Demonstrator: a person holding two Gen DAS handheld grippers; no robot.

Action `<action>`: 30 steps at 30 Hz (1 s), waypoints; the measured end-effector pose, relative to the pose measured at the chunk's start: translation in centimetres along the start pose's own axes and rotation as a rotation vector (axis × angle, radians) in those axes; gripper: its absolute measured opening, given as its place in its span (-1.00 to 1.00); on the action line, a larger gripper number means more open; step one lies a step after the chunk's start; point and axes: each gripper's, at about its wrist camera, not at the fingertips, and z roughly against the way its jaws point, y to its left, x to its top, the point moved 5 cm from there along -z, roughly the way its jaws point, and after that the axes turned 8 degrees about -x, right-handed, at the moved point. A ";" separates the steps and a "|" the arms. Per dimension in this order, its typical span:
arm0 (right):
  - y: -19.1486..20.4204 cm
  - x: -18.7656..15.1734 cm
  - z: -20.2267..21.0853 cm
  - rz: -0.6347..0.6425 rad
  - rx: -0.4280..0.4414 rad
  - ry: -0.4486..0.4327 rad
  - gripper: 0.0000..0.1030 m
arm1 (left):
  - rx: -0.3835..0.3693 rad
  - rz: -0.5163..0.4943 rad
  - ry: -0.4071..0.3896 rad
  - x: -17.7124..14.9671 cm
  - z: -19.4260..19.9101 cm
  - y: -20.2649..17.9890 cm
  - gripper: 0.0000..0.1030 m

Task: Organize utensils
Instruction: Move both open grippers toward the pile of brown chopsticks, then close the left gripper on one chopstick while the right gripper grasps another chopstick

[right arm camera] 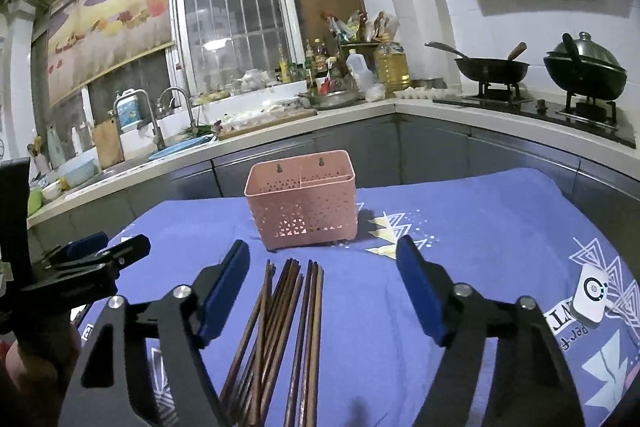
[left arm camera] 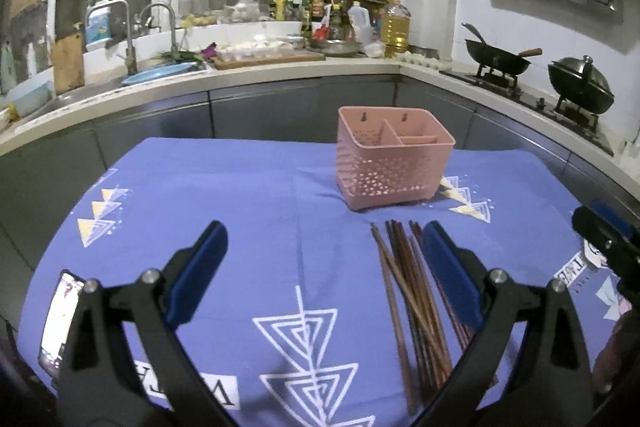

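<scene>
Centrally, the chopsticks [right arm camera: 280, 339]: a loose bundle of dark brown wooden sticks lying flat on the blue patterned cloth [right arm camera: 460, 211] that covers the worktop, tips fanned slightly toward 12 o'clock. In the right wrist view they run from the bottom edge up to the middle, just inside the left blade of the right tool [right arm camera: 324, 267]. In the left wrist view the same bundle [left arm camera: 404, 291] sits at about 4 o'clock, partly behind the right blade of the left tool [left arm camera: 324, 247].

Pink utensil caddy [right arm camera: 302, 207]: upright on the cloth at 12 o'clock from the sticks, near their tips but apart from them. Perforated walls, two hanging holes in the back wall, inner dividers making compartments. In the left wrist view the caddy [left arm camera: 388, 163] stands at 1 o'clock; compartments look unfilled as far as the rim lets me see.

Right tool: jaws spread wide, blue pads apart, nothing pinched; the sticks lie below and between them, not pressed. Left tool: jaws likewise spread wide over bare cloth, holding nothing. The left tool also shows at 9 o'clock in the right wrist view.

Small white device [right arm camera: 592, 301] with a ring mark lies on the cloth at 3 o'clock in the right wrist view.

Beyond the worktop: kitchen counter with sink and taps [right arm camera: 176, 115] at 10 o'clock, bottles [right arm camera: 320, 63] below a barred window, two dark woks [right arm camera: 492, 67] on the stove at 2 o'clock, range hood above.
</scene>
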 end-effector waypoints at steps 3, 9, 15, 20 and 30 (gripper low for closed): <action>0.1 -0.1 0.0 -0.002 -0.003 -0.002 0.38 | 0.017 -0.004 -0.010 0.2 0.1 0.3 0.83; 0.2 -0.6 -0.3 0.009 -0.009 0.009 0.33 | 0.039 -0.013 -0.004 0.2 -0.3 0.6 0.75; 0.3 -0.7 -0.9 0.016 -0.004 0.043 0.14 | 0.051 -0.015 0.019 -0.3 -1.0 0.9 0.74; 0.6 -1.7 -2.2 0.037 0.007 0.100 -0.14 | 0.041 -0.021 0.048 -0.6 -1.8 0.7 0.61; 1.3 -6.4 -6.1 0.105 0.022 0.303 -0.50 | -0.163 -0.005 0.283 -4.9 -6.2 -1.9 -0.02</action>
